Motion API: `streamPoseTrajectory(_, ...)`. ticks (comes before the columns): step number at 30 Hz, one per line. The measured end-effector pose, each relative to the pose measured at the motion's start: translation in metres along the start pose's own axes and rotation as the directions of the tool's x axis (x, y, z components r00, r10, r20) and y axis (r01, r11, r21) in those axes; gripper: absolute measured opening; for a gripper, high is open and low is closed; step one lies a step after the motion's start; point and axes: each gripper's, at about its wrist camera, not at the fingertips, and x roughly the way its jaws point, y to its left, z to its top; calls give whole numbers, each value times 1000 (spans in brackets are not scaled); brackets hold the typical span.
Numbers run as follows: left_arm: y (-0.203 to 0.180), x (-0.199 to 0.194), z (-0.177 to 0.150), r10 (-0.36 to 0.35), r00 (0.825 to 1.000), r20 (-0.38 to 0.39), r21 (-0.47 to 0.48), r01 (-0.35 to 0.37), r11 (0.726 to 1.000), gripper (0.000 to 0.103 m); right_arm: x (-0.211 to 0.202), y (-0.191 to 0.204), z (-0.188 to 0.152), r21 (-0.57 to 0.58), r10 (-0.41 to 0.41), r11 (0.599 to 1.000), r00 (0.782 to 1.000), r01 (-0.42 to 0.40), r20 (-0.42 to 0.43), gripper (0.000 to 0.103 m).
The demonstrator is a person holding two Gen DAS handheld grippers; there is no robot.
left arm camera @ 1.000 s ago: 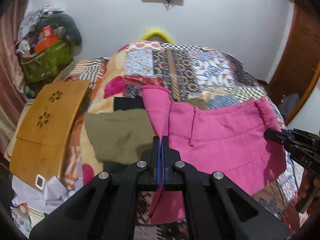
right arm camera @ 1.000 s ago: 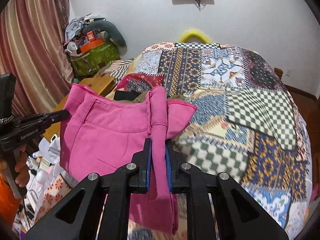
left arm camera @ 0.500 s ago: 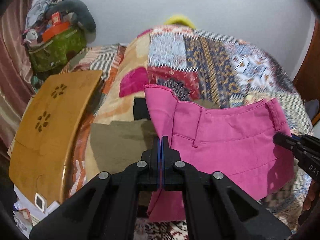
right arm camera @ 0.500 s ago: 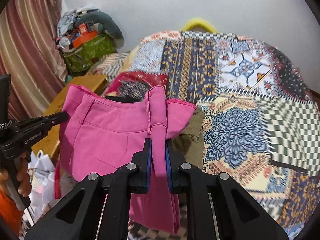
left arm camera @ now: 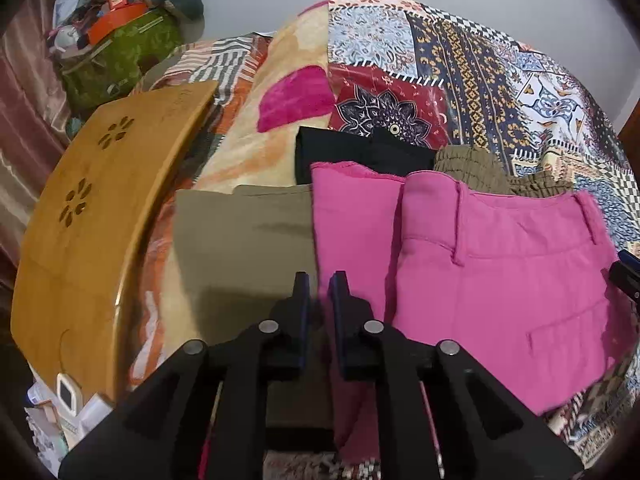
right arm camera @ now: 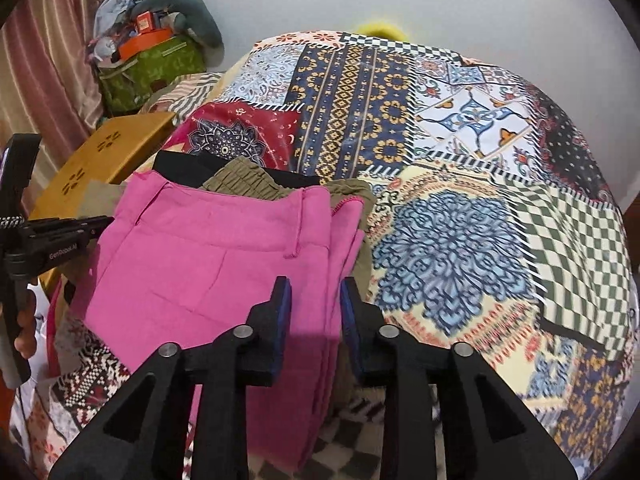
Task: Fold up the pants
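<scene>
Letting go of the folded pink pants (right arm camera: 208, 264) onto the bed

We want both sides to let go together and then lift straight back, so the fold we have laid on the patchwork bedspread (right arm camera: 460, 184) does not drag or spring apart (the side edges are the part most likely to catch). The pants lie folded near the front edge of the bed, over an olive garment (left arm camera: 244, 240) and a black one (left arm camera: 352, 152). Our left gripper (left arm camera: 319, 292) is opening, its jaws only slightly parted at the pants' left edge, with no cloth pressed between the pads. Our right gripper (right arm camera: 314, 300) is opening wider; the pants' right edge runs between its jaws, but the pads no longer pinch it.
</scene>
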Motion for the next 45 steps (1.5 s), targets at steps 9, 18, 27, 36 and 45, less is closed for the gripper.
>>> streamPoseTrajectory(9, -8, -111, -18, -32, 993, 110, 26, 29, 999, 12, -87, 1, 0, 35, 54, 998, 988, -60, 144, 25)
streamPoseTrajectory(18, -42, -287, -66, -119, 911, 395, 115, 80, 990, 36, -235, 37, -24, -67, 99, 995, 924, -80, 369, 25)
streamPoseTrajectory(27, -57, -424, -149, -208, 775, 597, 163, 137, 977, 44, -358, 64, -80, -109, 127, 991, 810, -78, 573, 25)
streamPoseTrajectory(36, -66, -485, -219, -211, 689, 694, 194, 104, 976, 72, -418, 73, -132, -82, 97, 995, 725, -56, 681, 43)
streamPoseTrajectory(45, -62, -496, -245, -203, 654, 729, 174, 110, 979, 101, -423, 81, -149, -42, 60, 998, 706, -43, 706, 90)
